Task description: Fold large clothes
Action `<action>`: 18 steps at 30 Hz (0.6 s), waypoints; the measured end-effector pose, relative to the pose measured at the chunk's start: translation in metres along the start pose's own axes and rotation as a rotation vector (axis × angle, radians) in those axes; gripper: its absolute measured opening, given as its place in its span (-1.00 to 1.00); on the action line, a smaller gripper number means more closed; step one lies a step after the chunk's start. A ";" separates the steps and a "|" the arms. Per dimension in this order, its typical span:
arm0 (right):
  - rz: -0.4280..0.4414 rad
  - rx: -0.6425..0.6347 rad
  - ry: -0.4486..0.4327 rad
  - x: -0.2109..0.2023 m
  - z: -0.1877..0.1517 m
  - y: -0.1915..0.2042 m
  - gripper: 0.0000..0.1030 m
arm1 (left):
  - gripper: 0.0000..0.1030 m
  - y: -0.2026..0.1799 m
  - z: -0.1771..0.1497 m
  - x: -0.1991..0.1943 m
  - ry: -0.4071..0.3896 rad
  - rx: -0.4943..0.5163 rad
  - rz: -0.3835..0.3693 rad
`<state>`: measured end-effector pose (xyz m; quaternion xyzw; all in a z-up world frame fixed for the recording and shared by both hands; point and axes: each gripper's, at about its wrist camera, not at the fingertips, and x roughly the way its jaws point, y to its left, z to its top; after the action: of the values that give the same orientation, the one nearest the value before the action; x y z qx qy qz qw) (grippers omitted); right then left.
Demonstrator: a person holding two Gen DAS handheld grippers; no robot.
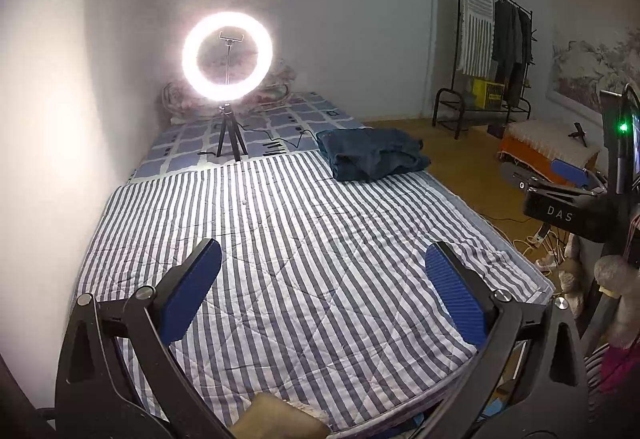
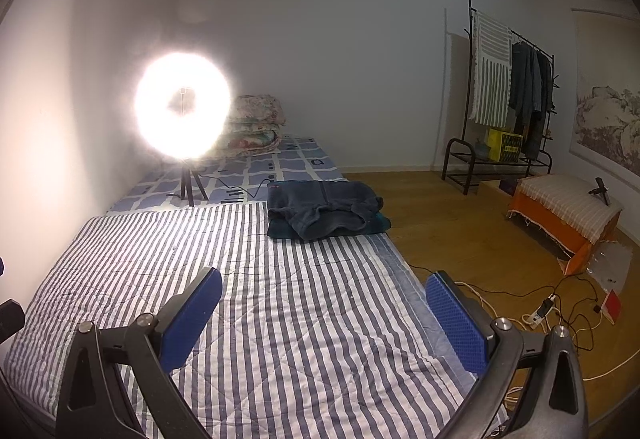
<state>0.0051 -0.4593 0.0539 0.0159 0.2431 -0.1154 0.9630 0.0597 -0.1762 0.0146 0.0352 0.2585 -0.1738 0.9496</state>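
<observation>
A pile of dark blue clothes (image 1: 372, 153) lies at the far right edge of the striped quilt (image 1: 280, 239), folded in loose layers; in the right wrist view the clothes pile (image 2: 326, 209) sits ahead, beyond the fingers. My left gripper (image 1: 322, 259) hovers open above the near part of the quilt, nothing between its blue pads (image 1: 192, 291). My right gripper (image 2: 322, 289) is also open and empty over the quilt's (image 2: 220, 299) right side. The right gripper's body (image 1: 560, 195) shows at the right edge of the left wrist view.
A lit ring light (image 1: 227, 53) on a tripod stands on the checked sheet behind the quilt, cable trailing. Folded floral bedding (image 2: 256, 127) is stacked at the wall. A clothes rack (image 2: 508, 95), an orange covered box (image 2: 560, 215) and power strips with cables (image 2: 544, 309) occupy the wooden floor at right.
</observation>
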 end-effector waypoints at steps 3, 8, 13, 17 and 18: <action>0.001 0.000 0.000 0.000 0.000 0.000 0.99 | 1.00 0.000 0.000 0.000 0.003 -0.004 0.001; 0.001 0.000 0.000 0.000 0.000 0.000 0.99 | 1.00 -0.001 -0.001 -0.001 0.002 -0.004 0.005; -0.001 0.001 0.001 0.000 0.000 -0.001 0.99 | 1.00 -0.002 -0.004 -0.002 0.002 -0.001 0.014; -0.007 0.009 0.002 -0.003 -0.002 -0.001 0.99 | 1.00 -0.004 -0.004 -0.003 0.001 -0.001 0.027; -0.007 0.011 0.002 -0.004 -0.003 -0.001 0.99 | 1.00 -0.004 -0.004 -0.004 0.001 -0.001 0.030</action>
<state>0.0002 -0.4589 0.0528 0.0205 0.2436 -0.1201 0.9622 0.0533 -0.1786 0.0130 0.0389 0.2585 -0.1594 0.9520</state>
